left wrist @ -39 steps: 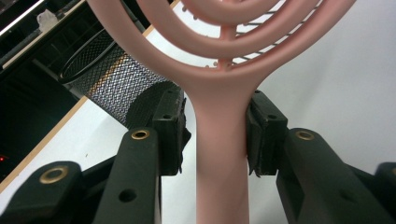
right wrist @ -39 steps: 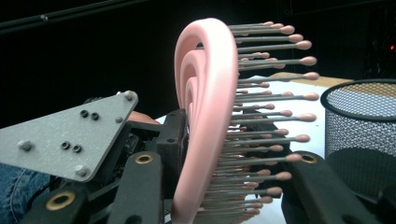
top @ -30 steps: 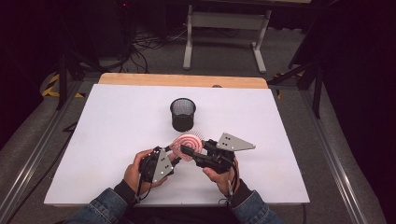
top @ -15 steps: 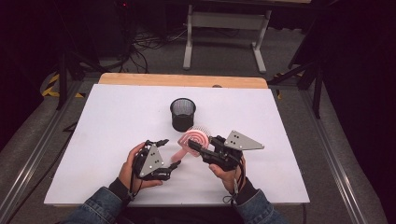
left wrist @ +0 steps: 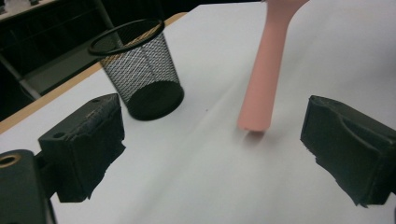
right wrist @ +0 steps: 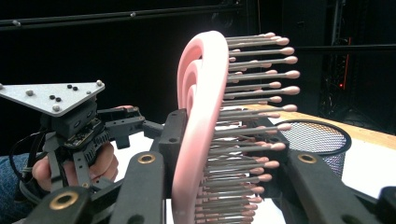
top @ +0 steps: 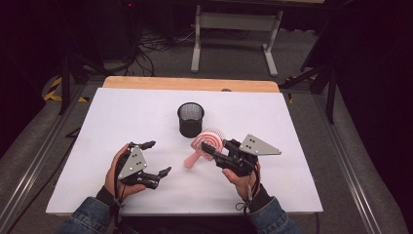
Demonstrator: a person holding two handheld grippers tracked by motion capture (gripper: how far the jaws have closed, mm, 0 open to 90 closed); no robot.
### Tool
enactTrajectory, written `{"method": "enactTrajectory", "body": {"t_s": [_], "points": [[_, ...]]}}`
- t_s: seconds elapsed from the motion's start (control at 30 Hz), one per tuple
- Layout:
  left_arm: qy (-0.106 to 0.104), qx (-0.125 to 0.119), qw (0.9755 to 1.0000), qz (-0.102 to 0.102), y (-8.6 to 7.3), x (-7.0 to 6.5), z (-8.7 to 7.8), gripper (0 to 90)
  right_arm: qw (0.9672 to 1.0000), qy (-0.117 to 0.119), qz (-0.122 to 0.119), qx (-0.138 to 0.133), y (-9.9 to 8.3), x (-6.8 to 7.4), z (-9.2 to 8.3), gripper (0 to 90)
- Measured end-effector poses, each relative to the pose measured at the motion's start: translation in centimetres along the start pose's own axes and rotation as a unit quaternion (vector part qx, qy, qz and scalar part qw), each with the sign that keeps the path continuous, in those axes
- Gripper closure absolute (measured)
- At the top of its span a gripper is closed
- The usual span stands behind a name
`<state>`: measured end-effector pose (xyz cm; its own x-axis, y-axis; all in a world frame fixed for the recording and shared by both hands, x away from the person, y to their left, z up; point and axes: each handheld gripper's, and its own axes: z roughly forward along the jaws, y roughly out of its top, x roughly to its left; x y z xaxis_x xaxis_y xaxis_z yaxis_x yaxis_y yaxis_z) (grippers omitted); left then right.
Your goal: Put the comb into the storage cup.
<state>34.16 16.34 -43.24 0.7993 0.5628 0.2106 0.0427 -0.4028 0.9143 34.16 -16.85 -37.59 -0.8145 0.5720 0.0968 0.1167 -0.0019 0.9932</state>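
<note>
A pink hairbrush with pink-tipped bristles hangs tilted over the white table, its handle end pointing down and left. My right gripper is shut on the brush head, one jaw on each side. My left gripper stands apart to the left. Its jaws have just been opening, are now open, and hold nothing. In the left gripper view the handle hangs ahead of the open gripper, untouched. A black mesh cup stands upright just behind the brush.
The mesh cup looks empty. A wooden strip runs along the table's far edge. Beyond it are a metal stand and cables on the floor. Bare white table lies to the left and right of both hands.
My left gripper has drawn back to the left, away from the brush handle, and its jaws have spread wide. The right gripper keeps hold of the brush head and has barely shifted.
</note>
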Motion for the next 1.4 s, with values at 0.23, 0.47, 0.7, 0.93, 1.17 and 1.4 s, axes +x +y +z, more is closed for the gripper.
{"method": "enactTrajectory", "body": {"t_s": [0.23,0.47,0.7,0.93,1.17,1.4], "points": [[0.009,0.002,0.9999,-0.008,-0.9,0.9,-1.3,6.0,1.0,-0.007,-0.005,-0.003,0.2,-0.2,-0.3,63.1],[0.007,0.015,0.9998,-0.012,-2.0,1.1,-2.0,6.1,0.9999,-0.011,-0.008,-0.005,0.4,-0.3,-0.5,63.1],[0.009,0.021,0.9996,-0.018,-2.7,1.4,-2.9,6.0,0.9998,-0.017,-0.011,-0.008,0.8,-0.6,-0.7,63.2],[0.009,0.023,0.9995,-0.02,-3.2,1.5,-3.4,5.8,0.9993,-0.027,-0.017,-0.017,1.6,-1.1,-1.1,63.2],[0.009,0.029,0.9993,-0.021,-3.4,1.5,-3.6,5.6,0.9985,-0.042,-0.026,-0.023,2.7,-1.6,-1.5,63.2],[0.009,0.026,0.9994,-0.022,-3.4,1.5,-3.7,5.5,0.9969,-0.067,-0.035,-0.022,3.7,-2.9,-1.9,63.2]]}}
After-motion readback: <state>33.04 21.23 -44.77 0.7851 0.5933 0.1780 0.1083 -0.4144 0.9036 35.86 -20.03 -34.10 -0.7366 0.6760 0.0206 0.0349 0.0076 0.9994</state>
